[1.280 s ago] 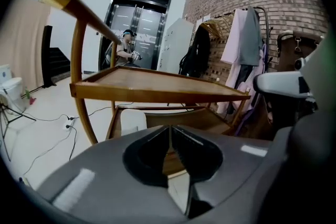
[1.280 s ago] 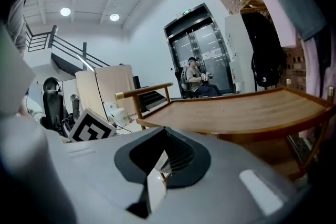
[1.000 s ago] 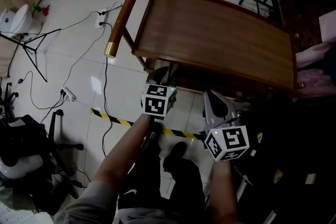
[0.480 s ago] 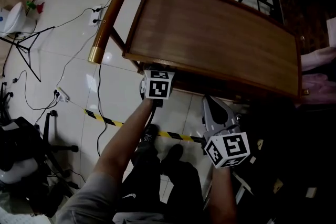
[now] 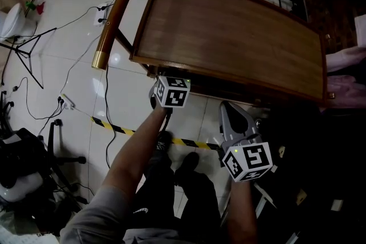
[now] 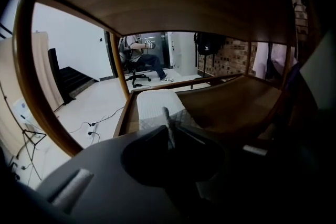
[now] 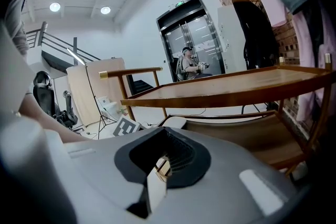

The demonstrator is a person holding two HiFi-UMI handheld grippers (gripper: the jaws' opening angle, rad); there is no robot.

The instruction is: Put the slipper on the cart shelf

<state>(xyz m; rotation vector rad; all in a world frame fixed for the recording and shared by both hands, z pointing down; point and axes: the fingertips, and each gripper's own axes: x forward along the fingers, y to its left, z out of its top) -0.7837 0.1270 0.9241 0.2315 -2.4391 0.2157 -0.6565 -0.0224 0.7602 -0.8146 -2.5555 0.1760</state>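
Two tongs are in play, and neither carries anything. The left tongs (image 6: 167,117) reach into the cart (image 5: 123,6), under its top shelf (image 5: 229,31). Their jaws have just been closing and now stand almost together, with nothing between them as far as the left gripper view shows. Just past their tips the white slipper (image 6: 149,105) lies flat at the left end of the lower shelf (image 6: 236,102), inside that shelf's raised rim. Whether the tips touch it I cannot tell. The right tongs (image 5: 227,110) hang in front of the cart, off to the right, pressed together and empty; they point toward the lower shelf and are well apart from the slipper. Around the cart is a pale tiled floor (image 5: 68,66) with striped tape (image 5: 114,127) across it. By my reading the main part is done: the slipper is on the shelf and let go. What seems left is to draw the left tongs out from under the top shelf without dragging the slipper along.
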